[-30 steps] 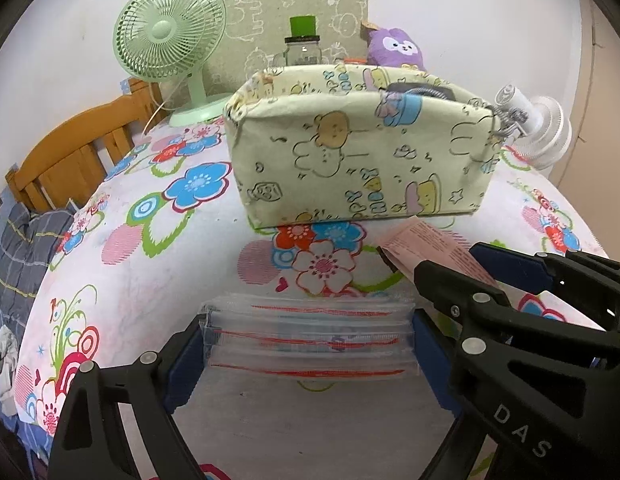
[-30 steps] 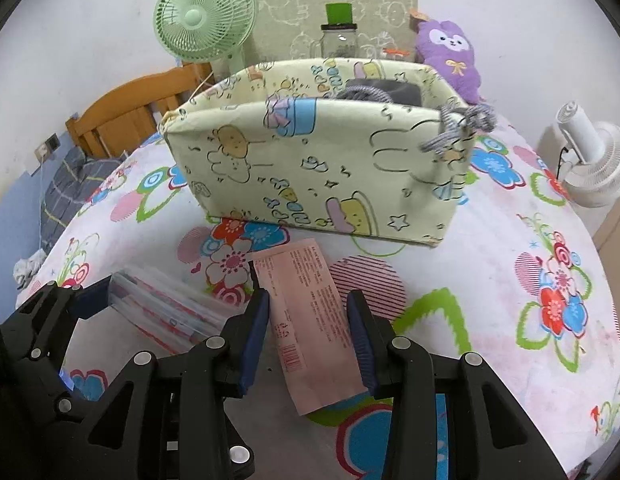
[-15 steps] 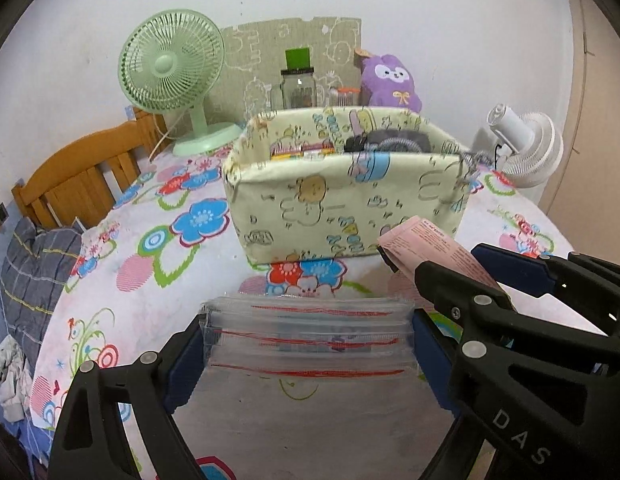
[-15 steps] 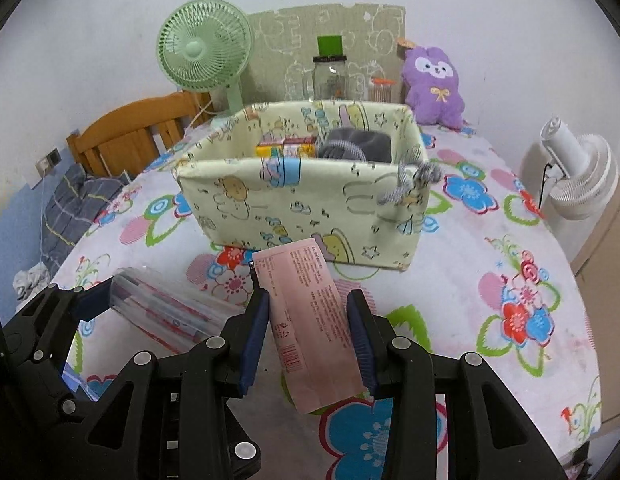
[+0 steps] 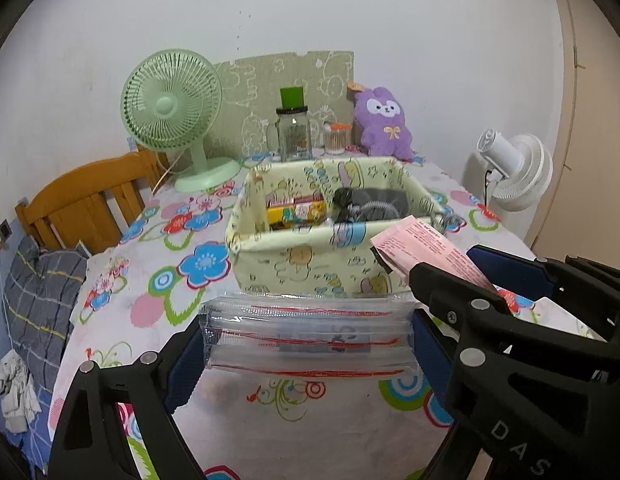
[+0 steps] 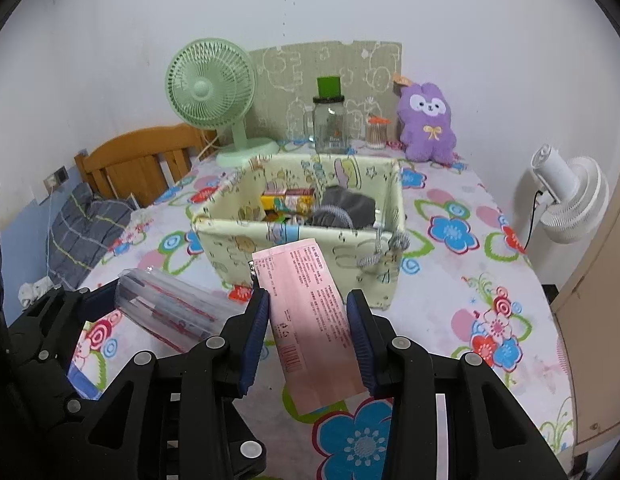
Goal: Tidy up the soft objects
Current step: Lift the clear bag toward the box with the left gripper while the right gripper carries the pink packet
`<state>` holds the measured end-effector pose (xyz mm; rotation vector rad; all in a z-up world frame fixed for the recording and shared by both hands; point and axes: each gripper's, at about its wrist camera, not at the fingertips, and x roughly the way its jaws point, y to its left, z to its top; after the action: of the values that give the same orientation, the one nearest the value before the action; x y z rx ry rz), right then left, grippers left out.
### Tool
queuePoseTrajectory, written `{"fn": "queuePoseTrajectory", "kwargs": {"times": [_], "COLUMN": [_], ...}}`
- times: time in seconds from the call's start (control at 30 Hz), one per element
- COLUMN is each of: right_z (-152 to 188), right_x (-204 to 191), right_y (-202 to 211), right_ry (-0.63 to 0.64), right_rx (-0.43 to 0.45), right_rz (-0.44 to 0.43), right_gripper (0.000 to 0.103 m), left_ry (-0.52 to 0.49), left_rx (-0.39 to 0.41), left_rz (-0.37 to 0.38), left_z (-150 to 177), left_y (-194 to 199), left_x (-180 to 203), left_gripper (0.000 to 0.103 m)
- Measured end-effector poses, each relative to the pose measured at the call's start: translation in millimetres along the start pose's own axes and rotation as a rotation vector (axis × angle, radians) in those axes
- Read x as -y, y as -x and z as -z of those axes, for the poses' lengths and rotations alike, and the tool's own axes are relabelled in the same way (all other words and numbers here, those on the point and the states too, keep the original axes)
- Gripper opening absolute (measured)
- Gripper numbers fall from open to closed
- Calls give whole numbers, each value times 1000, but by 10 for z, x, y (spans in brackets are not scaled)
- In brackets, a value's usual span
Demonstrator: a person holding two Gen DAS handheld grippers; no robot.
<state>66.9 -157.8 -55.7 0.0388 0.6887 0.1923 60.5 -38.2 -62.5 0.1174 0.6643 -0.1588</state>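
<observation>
A pink packet [image 6: 310, 316] is sitting pinched between the blue pads of the right gripper [image 6: 307, 332], held above the flowered tablecloth [image 6: 462, 280] with its printed face up and its far end reaching toward the near wall of the fabric storage basket [image 6: 301, 240]. Just to its left, a clear plastic pack with red lines [image 5: 305, 336] is being clamped across its width by the left gripper [image 5: 305, 344], whose jaws are pressing on the pack's two short ends; it too is hanging clear of the cloth, in front of the basket. The basket, pale yellow with cartoon prints, is standing open-topped near the middle of the table and is already holding a yellow box [image 5: 295, 210] and a dark grey bundle [image 5: 370, 202]; a grey cord handle [image 6: 384, 252] is dangling at its right corner. Behind it, along the wall, a green desk fan [image 6: 211, 88], a glass jar with a green lid [image 6: 330, 120] and a purple plush toy [image 6: 428, 120] are standing. A white fan [image 6: 570, 200] is sitting beyond the table's right edge, and a wooden chair [image 6: 137, 164] with a plaid cloth [image 6: 81, 228] is at the left.
</observation>
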Motion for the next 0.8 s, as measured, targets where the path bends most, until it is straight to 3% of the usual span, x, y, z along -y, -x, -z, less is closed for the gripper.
{"fn": "queuePoseTrajectory", "kwargs": {"times": [0.8], "right_z": [-512], "right_x": [91], "right_y": [139], "right_ry": [-2], "right_rx": [85], "right_rz": [9], "right_gripper": [43], "left_ry": [3], "left_rx": [73], "left_rz": [16], "left_z": [-518], "left_y": [42], "left_x": [0], "left_gripper": [94]}}
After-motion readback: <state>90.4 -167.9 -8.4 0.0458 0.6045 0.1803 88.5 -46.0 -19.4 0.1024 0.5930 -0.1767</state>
